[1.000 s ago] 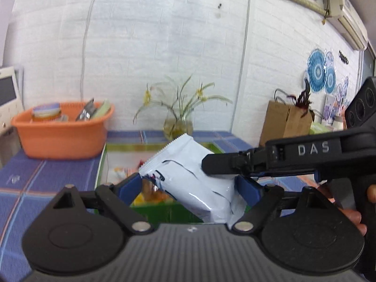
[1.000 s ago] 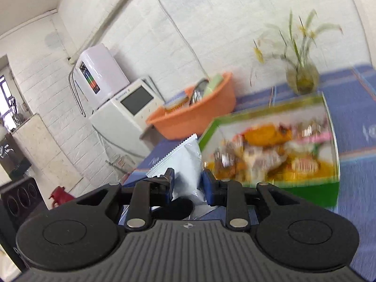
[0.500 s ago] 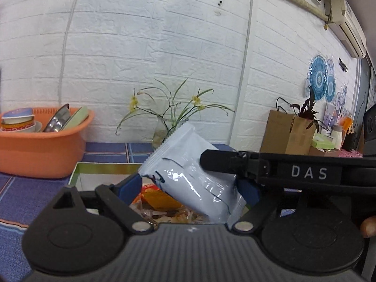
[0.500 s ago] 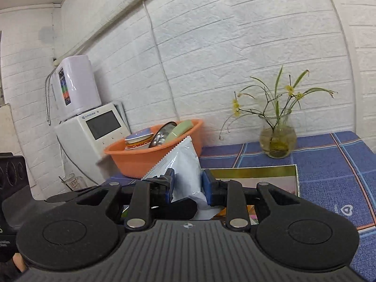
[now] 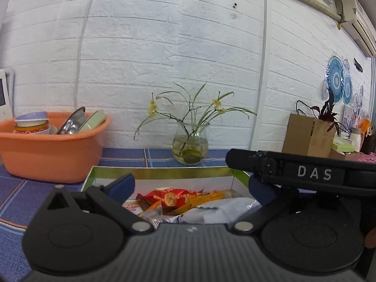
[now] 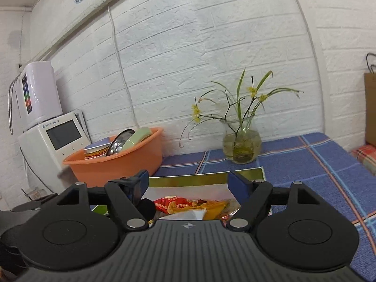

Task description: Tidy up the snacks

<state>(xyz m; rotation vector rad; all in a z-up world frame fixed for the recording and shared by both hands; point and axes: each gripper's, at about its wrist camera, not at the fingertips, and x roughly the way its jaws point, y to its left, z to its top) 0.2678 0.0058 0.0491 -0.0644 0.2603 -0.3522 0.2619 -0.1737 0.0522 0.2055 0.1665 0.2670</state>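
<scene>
A green box with a gold inner rim sits on the blue checked tablecloth and holds several snack packets. A white snack packet lies on top of the pile, next to a red packet. My left gripper is open and empty just above the box. My right gripper is open and empty over the box too; its arm marked DAS crosses the left wrist view on the right.
An orange basin of dishes stands at the left. A glass vase with flowers stands behind the box by the brick wall. A white appliance is at far left, a cardboard box at right.
Both grippers held the white packet between them before. Now both have opened and the packet has dropped onto the pile in the box.
</scene>
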